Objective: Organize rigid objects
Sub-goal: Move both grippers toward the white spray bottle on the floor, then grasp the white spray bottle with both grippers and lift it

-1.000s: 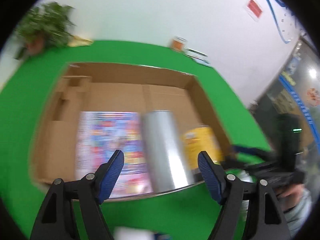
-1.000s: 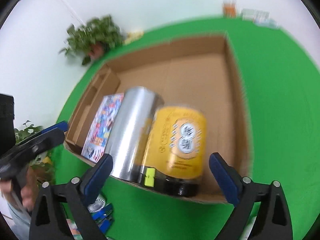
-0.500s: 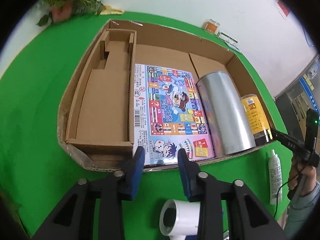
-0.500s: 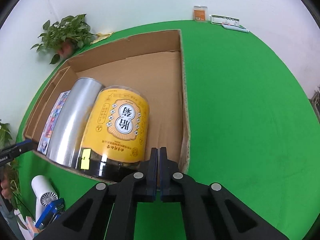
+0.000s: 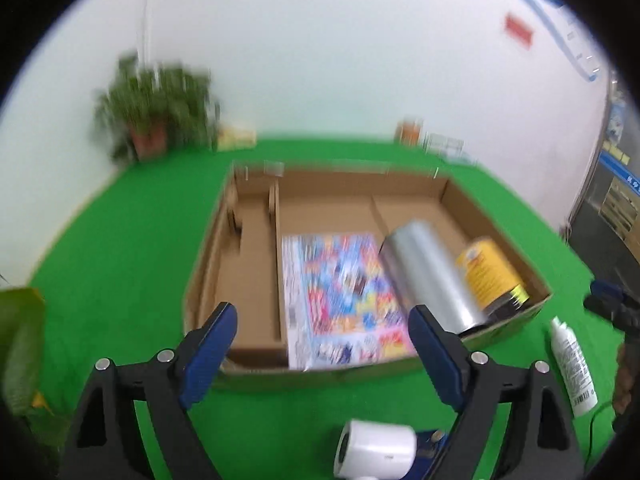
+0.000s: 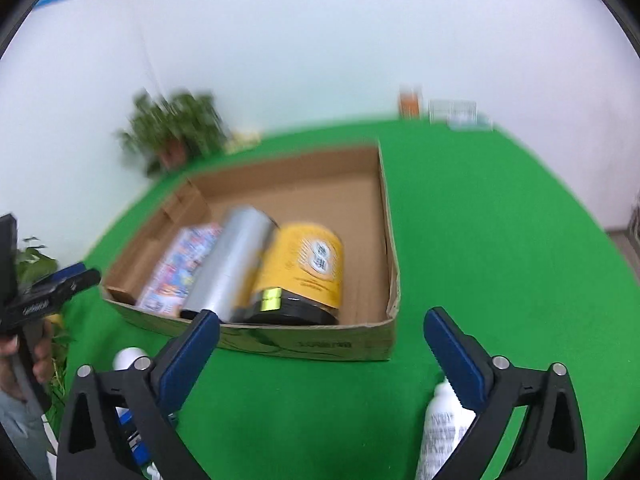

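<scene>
A shallow cardboard box (image 5: 256, 276) (image 6: 320, 346) lies on the green table. Inside lie a colourful game box (image 5: 340, 296) (image 6: 180, 268), a silver cylinder (image 5: 432, 276) (image 6: 232, 268) and a yellow canister (image 5: 488, 272) (image 6: 308, 268), side by side. My left gripper (image 5: 324, 340) is open and empty, in front of the box's near wall. My right gripper (image 6: 320, 344) is open and empty, also in front of the box. A white bottle (image 5: 572, 368) (image 6: 444, 428) lies on the table under the right gripper. A white hair dryer (image 5: 376, 448) lies below the left gripper.
A cardboard divider insert (image 5: 252, 248) fills the box's left part. A potted plant (image 5: 156, 116) (image 6: 176, 132) stands at the back left. Small items (image 5: 432, 140) (image 6: 444, 110) line the back wall. Leaves (image 5: 20, 336) show at the left edge. A blue object (image 6: 128, 432) lies near the dryer.
Both grippers have opened wide; the right was fully shut, the left nearly shut. Both have pulled back and tilted up from the box. The views are blurred by motion.
</scene>
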### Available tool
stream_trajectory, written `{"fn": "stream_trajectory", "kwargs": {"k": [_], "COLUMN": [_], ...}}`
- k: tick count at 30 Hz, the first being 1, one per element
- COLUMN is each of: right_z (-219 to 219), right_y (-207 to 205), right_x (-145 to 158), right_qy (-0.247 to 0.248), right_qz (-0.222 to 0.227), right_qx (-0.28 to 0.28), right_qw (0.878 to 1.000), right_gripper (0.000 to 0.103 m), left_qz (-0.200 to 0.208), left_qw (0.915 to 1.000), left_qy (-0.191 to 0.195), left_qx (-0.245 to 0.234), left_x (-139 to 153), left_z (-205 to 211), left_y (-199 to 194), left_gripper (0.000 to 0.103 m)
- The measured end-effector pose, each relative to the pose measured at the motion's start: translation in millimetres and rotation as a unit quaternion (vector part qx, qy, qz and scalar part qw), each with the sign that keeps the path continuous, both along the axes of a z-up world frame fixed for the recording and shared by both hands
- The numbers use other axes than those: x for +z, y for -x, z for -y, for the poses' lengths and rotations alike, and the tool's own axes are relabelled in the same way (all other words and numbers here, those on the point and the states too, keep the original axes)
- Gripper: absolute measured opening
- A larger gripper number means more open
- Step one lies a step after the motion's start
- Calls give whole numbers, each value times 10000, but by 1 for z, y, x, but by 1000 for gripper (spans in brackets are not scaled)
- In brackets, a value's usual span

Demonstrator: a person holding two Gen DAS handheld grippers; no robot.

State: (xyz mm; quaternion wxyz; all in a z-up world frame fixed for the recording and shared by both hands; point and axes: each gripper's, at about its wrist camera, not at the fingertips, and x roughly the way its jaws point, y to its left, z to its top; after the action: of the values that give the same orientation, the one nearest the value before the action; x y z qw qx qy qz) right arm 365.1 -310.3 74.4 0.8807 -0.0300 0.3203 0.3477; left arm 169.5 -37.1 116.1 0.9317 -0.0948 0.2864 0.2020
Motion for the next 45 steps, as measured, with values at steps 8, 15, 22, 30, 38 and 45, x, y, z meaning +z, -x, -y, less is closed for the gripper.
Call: {"fn": "stream_trajectory", "kwargs": {"k": [8,15,22,30,38,45], "right_z": [70,102,111,115,93,32], "right_y": [24,17,36,75,61,72], "right_x": [-49,-107,-106,-81,-107,-121], "right_qy": [938,967,1588,618,-9,570], "right_qz": [-477,-1510,-903,-647,-1867,-1826], "right_qx": [-734,-828,-938,-61,105,473], "right_qw": [9917,9803,9787,9960,9824,9804], "right_gripper": [87,42,42,73,65,52], "left_qz": [-269,-720,-1249,-2039,-2617,-2566], "left_qw": [9899,9464,9085,8773,8756,8830], "left_qy": [911,2186,2735,3134,3050,3031], "left_qx": [-1054,-2268,-2902,-3010,-2681,-2503], "left_x": [12,-8,-22,-61,-93,-92], "left_z": [60,131,173,188,188,172], "left_y": [2,-43,-90,-133,-136,-125], "left_gripper": [88,89,89,89,74,48]}}
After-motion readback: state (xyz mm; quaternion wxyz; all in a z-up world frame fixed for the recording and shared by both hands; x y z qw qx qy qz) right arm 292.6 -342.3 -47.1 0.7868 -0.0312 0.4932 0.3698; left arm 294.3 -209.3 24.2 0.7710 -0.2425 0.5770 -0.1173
